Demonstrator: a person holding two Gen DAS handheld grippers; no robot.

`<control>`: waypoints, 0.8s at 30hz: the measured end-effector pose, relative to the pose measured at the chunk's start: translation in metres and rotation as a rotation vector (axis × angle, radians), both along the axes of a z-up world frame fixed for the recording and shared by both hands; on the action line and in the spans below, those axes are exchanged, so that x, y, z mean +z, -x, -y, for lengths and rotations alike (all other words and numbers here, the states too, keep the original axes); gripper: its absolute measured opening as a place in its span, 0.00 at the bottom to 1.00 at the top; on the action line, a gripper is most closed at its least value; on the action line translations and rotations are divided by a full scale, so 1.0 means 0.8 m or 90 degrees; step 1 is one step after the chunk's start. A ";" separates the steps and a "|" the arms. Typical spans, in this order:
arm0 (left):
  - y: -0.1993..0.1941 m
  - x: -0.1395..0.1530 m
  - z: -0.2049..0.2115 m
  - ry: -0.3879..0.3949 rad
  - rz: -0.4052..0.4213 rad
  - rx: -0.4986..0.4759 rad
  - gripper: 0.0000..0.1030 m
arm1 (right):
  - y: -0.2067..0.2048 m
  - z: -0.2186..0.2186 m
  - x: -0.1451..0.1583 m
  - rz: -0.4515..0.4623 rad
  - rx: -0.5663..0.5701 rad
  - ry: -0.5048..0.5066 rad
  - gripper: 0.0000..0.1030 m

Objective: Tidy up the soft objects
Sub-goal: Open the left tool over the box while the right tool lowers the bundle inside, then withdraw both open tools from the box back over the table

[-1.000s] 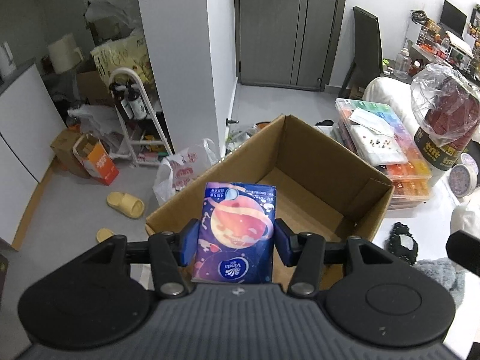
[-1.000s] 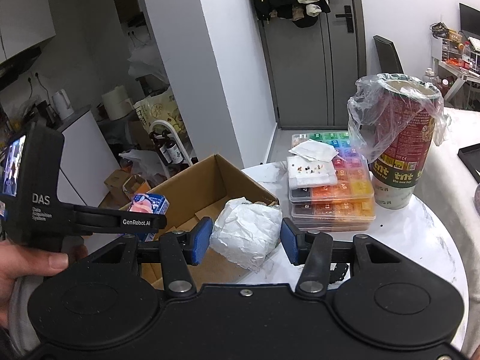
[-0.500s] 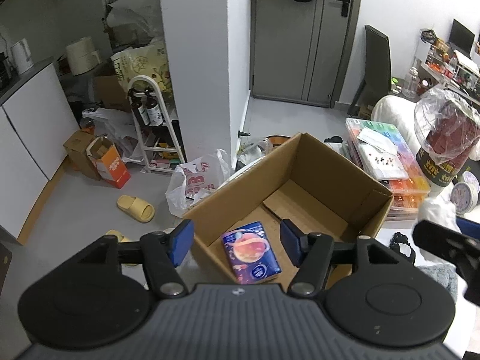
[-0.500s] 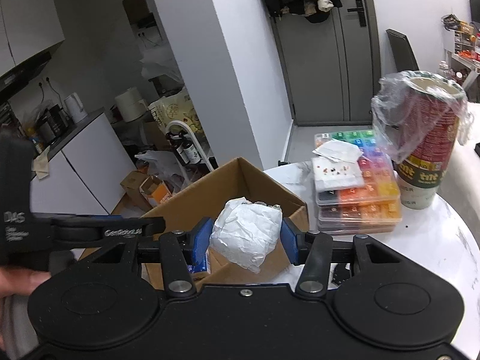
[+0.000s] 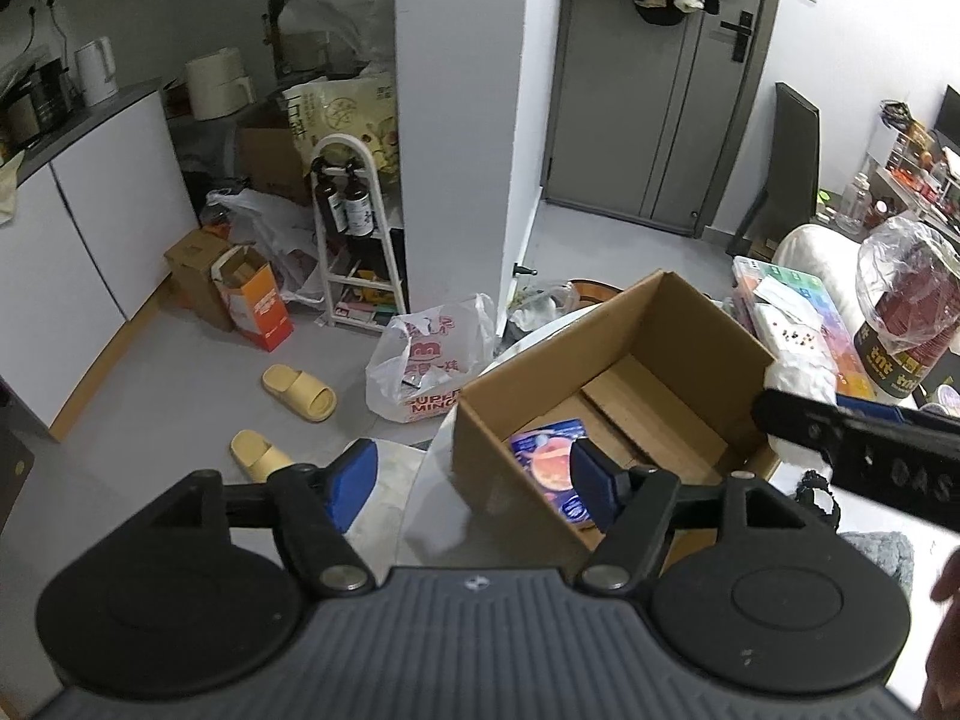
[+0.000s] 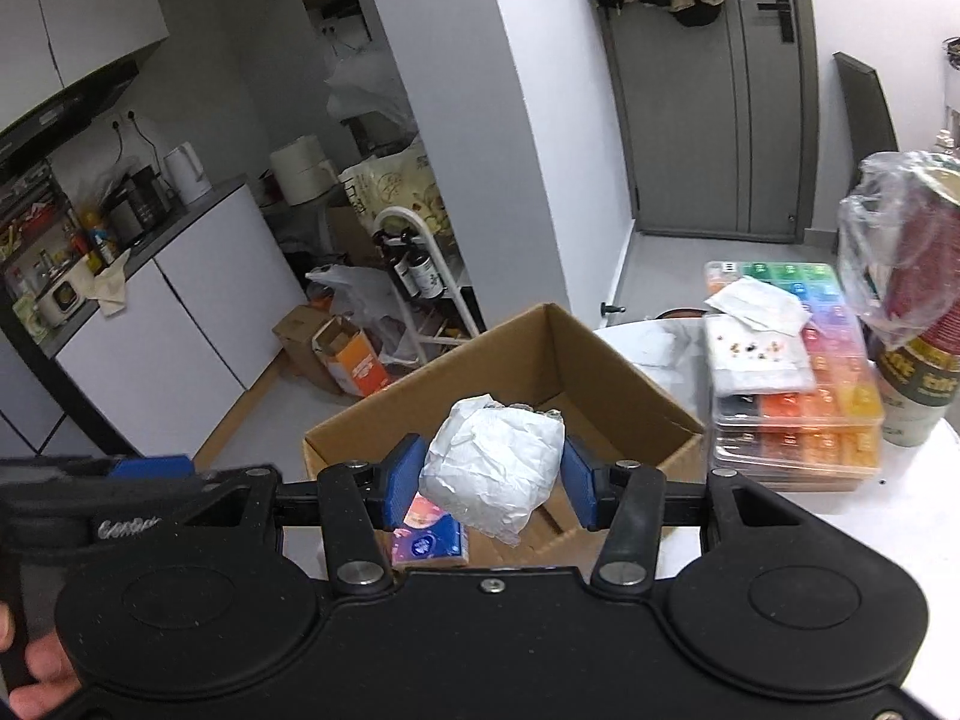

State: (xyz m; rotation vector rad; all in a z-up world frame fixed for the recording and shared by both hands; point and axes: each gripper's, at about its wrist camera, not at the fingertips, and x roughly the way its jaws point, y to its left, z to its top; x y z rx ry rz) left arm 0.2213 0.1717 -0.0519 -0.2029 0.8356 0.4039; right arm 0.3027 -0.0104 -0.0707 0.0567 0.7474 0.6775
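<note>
An open cardboard box [image 5: 690,324] stands on the white table; it also shows in the right wrist view [image 6: 540,348]. A blue tissue pack with a planet print [image 5: 549,450] lies on the box floor, also visible in the right wrist view [image 6: 429,534]. My left gripper [image 5: 474,483] is open and empty, pulled back to the left of the box. My right gripper [image 6: 489,477] is shut on a white crumpled soft bundle [image 6: 492,468] and holds it above the box's near edge; the bundle also shows in the left wrist view [image 5: 804,372].
A stack of colourful pill organisers [image 6: 798,384] and a red tub wrapped in plastic [image 6: 912,300] stand right of the box. A dark item [image 5: 816,489] and grey cloth [image 5: 882,546] lie on the table. The floor to the left holds slippers [image 5: 300,390], bags and boxes.
My left gripper opened, dropped the tissue pack into the box, and drew back and left. My right gripper carried the white bundle over the box.
</note>
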 end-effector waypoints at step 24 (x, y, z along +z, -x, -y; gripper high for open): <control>0.028 -0.017 -0.031 0.039 -0.012 0.077 0.85 | 0.001 -0.025 -0.008 -0.017 0.013 0.037 0.80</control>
